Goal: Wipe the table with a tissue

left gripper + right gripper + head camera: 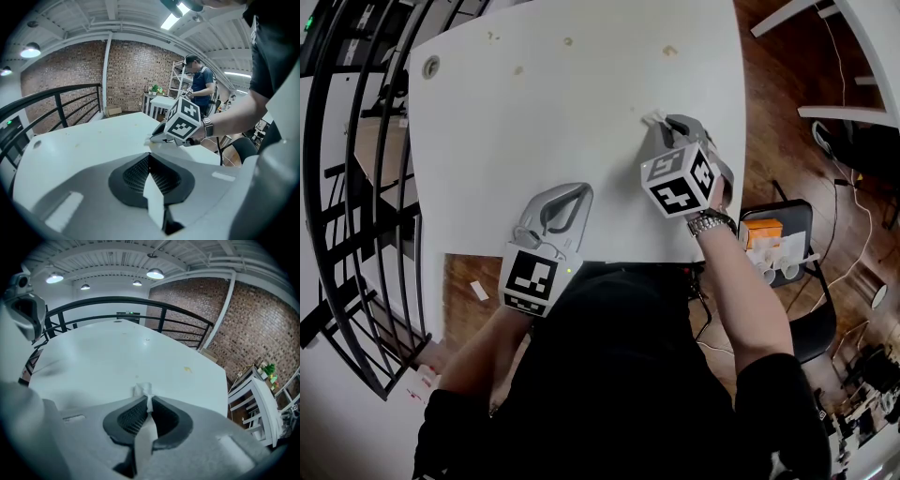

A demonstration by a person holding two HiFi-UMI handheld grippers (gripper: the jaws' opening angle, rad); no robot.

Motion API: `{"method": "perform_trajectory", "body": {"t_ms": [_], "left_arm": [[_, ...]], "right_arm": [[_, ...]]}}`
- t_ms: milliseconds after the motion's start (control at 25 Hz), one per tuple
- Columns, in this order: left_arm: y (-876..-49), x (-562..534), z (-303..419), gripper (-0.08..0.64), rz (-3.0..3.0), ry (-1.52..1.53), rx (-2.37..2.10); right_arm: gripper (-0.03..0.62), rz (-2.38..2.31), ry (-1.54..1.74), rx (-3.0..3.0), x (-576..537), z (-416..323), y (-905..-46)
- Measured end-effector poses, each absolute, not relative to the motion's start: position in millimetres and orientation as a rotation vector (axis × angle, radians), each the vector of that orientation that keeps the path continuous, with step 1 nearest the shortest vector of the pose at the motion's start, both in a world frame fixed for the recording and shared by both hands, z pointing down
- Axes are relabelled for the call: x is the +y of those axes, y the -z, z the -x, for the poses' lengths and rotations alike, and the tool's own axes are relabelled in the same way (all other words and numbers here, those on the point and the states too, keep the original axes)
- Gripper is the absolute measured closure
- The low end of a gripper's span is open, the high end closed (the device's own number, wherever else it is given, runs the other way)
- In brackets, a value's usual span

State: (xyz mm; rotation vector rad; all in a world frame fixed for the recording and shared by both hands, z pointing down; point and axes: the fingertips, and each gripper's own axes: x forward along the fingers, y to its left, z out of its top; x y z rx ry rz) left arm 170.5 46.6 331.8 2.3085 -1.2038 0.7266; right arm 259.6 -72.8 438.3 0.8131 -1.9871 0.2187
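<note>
My right gripper rests over the right part of the white table, shut on a small white tissue that pokes out past its tips. The right gripper view has the tissue bunched at the jaw tips and touching the tabletop. Near the table's front edge, my left gripper is shut with nothing in it, and its tips point towards the right gripper. Small tan specks lie on the far side of the table, one of them a yellowish spot.
A black railing runs along the table's left side. A chair with an orange box stands to the right on the wooden floor. A round cable hole sits at the far left corner. A person stands in the background.
</note>
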Motion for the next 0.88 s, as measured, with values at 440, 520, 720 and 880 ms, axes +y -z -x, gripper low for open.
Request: {"method": "perform_trajectory", "body": {"t_ms": [440,520,720,880], "left_arm": [[-339,39,-146,0.548,-2.298,-0.718,-1.187],[-340,36,-142,0.548,-2.297,-0.717,-1.182],[-343,30,-135,0.548,-2.295,-0.721,-1.167],[-345,26,-130,0.548,-2.295,-0.722,-1.154]], "right_arm": [[0.575,-0.805,-0.221,-1.979,-79,-236,-442],[0.575,-0.801,-0.224,-1.978,-80,-231,-443],[0.575,-0.792,-0.23,-1.977,-83,-221,-446],[0.575,-0.794,-0.229,-1.973,-86,-215,-447]]}}
